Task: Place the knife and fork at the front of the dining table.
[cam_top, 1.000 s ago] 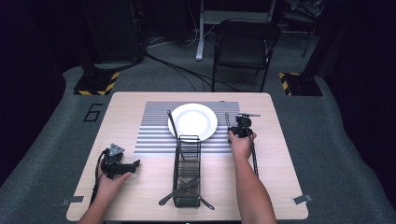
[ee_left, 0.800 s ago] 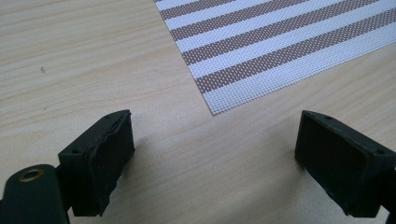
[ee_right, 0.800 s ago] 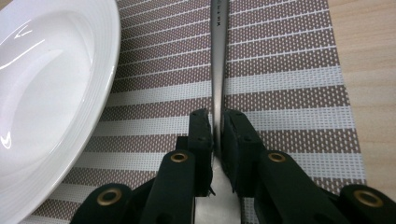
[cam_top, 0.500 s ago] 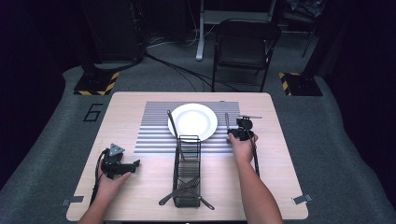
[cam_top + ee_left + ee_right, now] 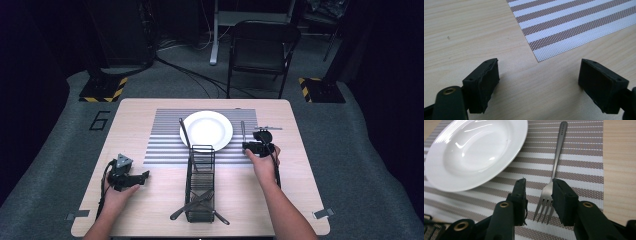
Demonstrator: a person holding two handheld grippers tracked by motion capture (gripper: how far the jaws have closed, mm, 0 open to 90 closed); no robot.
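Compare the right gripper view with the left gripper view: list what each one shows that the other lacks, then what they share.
Right gripper view alone: a white plate, a fork lying on the mat with its tines between the right hand-held gripper jaws, which have just been opening, pads off it.
Left gripper view alone: the left hand-held gripper, jaws wide apart over bare wood, nothing between them.
Both: the striped placemat and the wooden table.

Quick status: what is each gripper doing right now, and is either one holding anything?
Left gripper: open, nothing between its jaws, over bare table.
Right gripper: jaws have just been opening; the fork lies between them on the placemat, released.
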